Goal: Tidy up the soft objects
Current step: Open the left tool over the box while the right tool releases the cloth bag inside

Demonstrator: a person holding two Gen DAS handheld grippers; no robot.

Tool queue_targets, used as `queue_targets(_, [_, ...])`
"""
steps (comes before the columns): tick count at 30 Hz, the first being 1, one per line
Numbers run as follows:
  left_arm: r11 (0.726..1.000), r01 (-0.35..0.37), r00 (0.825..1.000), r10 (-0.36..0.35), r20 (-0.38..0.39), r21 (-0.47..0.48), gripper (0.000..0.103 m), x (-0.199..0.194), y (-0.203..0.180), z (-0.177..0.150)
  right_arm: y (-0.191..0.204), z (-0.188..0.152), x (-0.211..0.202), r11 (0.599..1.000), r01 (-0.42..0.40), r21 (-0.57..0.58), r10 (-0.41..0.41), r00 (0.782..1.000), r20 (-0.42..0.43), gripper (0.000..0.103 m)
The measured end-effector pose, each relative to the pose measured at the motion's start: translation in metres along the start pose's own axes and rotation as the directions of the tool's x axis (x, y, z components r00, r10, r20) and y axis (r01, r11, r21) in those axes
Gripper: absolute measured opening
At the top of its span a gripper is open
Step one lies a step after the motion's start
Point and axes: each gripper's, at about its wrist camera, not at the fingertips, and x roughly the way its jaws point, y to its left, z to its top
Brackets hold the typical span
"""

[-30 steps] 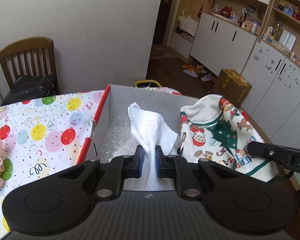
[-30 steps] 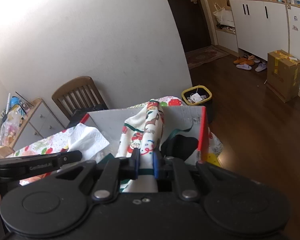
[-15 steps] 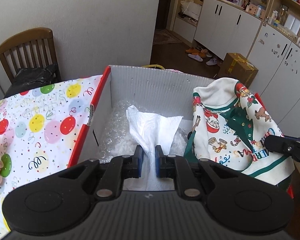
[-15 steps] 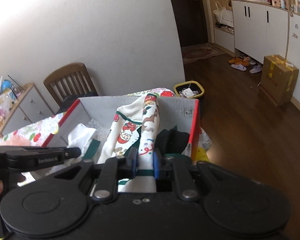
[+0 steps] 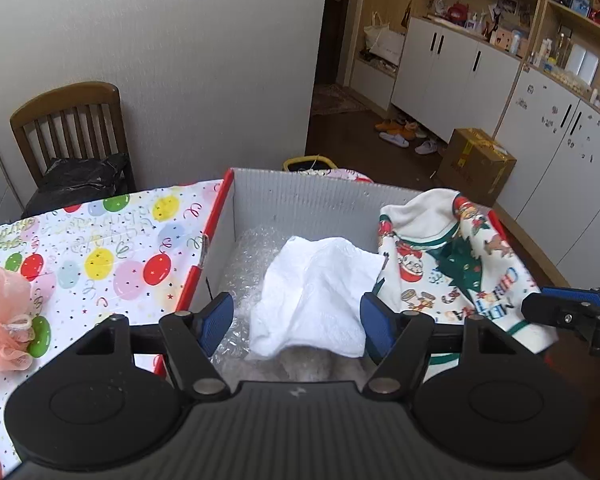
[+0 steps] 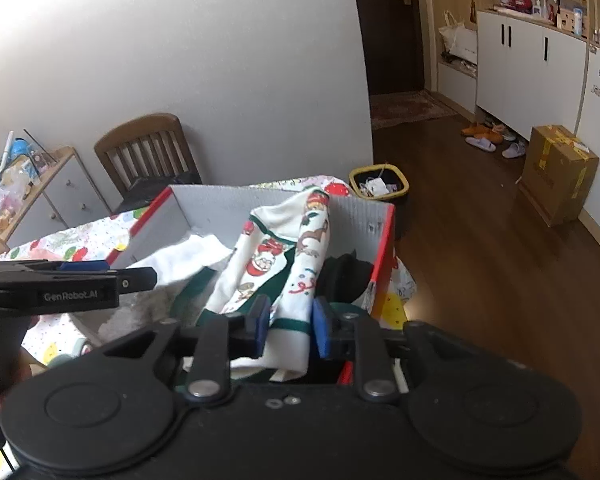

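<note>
One balloon-print tablecloth (image 5: 100,256), dark wood floor (image 6: 480,264)

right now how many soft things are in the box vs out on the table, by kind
white cloth, in box: 1
christmas print garment, in box: 1
dark fabric item, in box: 1
bubble wrap, in box: 1
pink mesh pouf, on table: 1
total: 5

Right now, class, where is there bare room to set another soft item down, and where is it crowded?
Free: the balloon tablecloth between the box's red rim and the pink mesh puff. Inside the box, bubble wrap shows left of the white cloth. Crowded: the box's right side, under the Christmas garment.
</note>
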Motion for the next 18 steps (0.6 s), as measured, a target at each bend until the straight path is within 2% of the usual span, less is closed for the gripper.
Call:
queue_targets(6, [1.000, 0.007, 0.999, -0.007, 0.032, -0.008, 0.070, -0.029, 0.002, -0.004, 0.004, -0.003, -0.022, 0.999, -0.017, -0.038, 0.018, 1.000, 0.024, 0.031])
queue_targets(8, [1.000, 0.013, 0.999, -0.012, 0.042, -0.010, 0.070, -0.041, 0.005, -0.006, 0.007, -0.005, -0.033, 0.998, -0.016, -0.068, 0.019, 0.999, 0.045, 0.039])
queue_targets(10, [1.000, 0.022, 0.998, -0.022, 0.054, -0.008, 0.070, -0.054, 0.009, -0.009, 0.011, -0.005, -0.043, 0.995, -0.028, -0.096, 0.035, 0.997, 0.065, 0.059])
queue_targets(12, [1.000, 0.025, 0.997, -0.025, 0.072, -0.008, 0.070, -0.070, 0.013, -0.013, 0.013, -0.009, -0.056, 0.991, -0.051, -0.124, 0.063, 0.993, 0.095, 0.072])
queue_targets(14, [1.000, 0.024, 0.996, -0.023, 0.091, -0.010, 0.070, -0.086, 0.019, -0.017, 0.018, -0.011, -0.067, 0.987, -0.060, -0.152, 0.078, 0.991, 0.113, 0.074])
queue_targets(18, [1.000, 0.017, 0.993, -0.014, 0.117, -0.025, 0.079, -0.116, 0.032, -0.027, 0.028, -0.015, -0.083, 0.978, -0.091, -0.186, 0.115, 0.986, 0.122, 0.080])
